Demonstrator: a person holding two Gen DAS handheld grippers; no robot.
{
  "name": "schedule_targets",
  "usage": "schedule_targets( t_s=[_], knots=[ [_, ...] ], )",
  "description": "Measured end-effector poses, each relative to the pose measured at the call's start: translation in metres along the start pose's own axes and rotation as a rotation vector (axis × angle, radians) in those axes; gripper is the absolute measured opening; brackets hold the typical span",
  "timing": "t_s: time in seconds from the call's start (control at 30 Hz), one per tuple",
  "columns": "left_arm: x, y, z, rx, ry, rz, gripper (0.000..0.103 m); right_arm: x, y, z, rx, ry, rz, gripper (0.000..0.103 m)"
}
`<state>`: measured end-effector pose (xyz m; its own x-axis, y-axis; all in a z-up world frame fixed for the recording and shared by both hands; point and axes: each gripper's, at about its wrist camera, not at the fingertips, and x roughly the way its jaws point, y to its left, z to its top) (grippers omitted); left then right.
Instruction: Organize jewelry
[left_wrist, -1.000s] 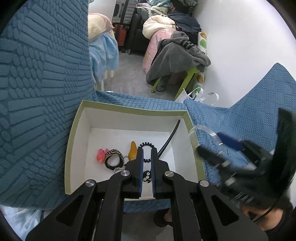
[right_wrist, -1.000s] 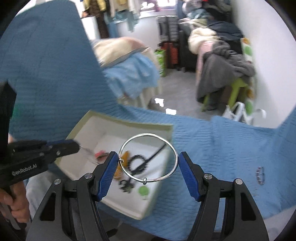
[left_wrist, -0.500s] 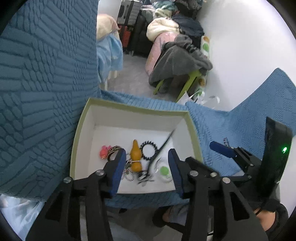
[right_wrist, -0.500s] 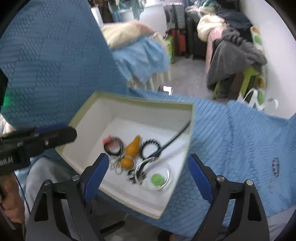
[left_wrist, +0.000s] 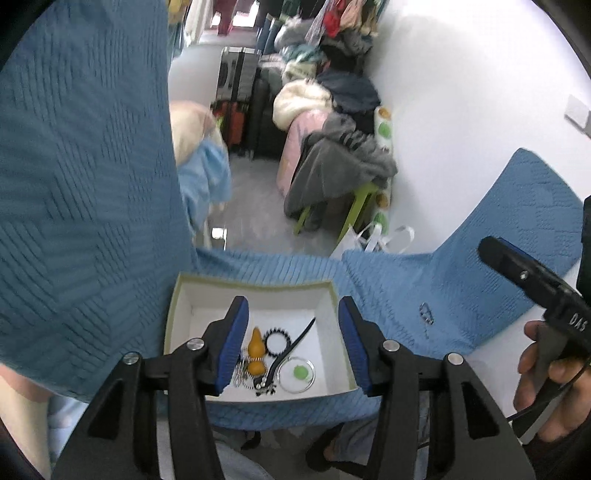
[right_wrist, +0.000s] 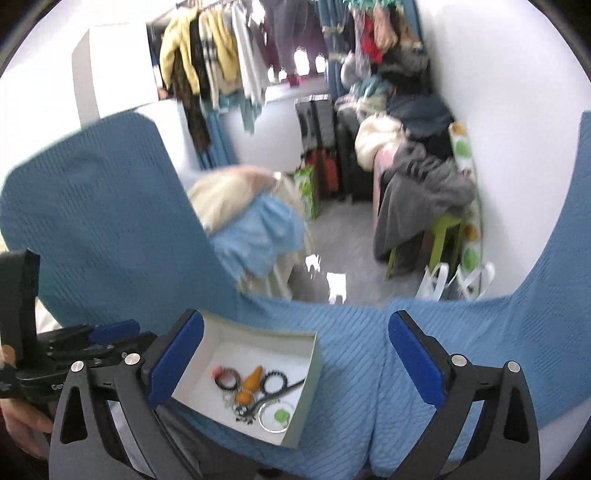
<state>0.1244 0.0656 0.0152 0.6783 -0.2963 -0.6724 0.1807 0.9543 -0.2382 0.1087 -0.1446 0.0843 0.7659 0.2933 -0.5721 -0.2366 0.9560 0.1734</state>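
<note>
Both grippers opening, empty, above box (left_wrist: 334, 295) holding silver bangle (left_wrist: 296, 374).

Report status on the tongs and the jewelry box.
Left tongs and right tongs opening, nothing between them. Silver bangle in box. One piece loose on blue cloth.

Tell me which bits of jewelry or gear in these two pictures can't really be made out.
- Small silver piece on the blue textured cloth, left wrist view: too small to tell what it is.
- Left side of the white open box, left wrist view: hidden behind the left gripper pad.
- Tangle of small dark charms in the box, right wrist view: blurred, pieces indistinguishable.
- Left gripper's body, right wrist view: cut off by the left edge.
</note>
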Motion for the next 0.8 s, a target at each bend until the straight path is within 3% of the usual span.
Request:
schedule_targets(
  t_s=[0.17, 0.37, 0.63, 0.8],
  knots=[
    [-0.033, -0.01, 0.011, 0.025, -0.071, 0.018, 0.052, -0.048, 0.008, 0.02, -0.031, -0.104, 0.005, 0.103],
    [-0.066, -0.022, 0.007, 0.047, -0.118, 0.027, 0.052, -0.09, 0.015, 0.02, -0.032, -0.168, 0.026, 0.103],
    [-0.093, -0.035, -0.006, 0.052, -0.164, 0.064, 0.054, -0.118, 0.023, -0.002, -0.044, -0.185, -0.006, 0.103],
    [-0.093, -0.044, -0.015, 0.06, -0.158, 0.05, 0.054, -0.124, 0.028, -0.027, -0.045, -0.166, -0.038, 0.103]
  ],
)
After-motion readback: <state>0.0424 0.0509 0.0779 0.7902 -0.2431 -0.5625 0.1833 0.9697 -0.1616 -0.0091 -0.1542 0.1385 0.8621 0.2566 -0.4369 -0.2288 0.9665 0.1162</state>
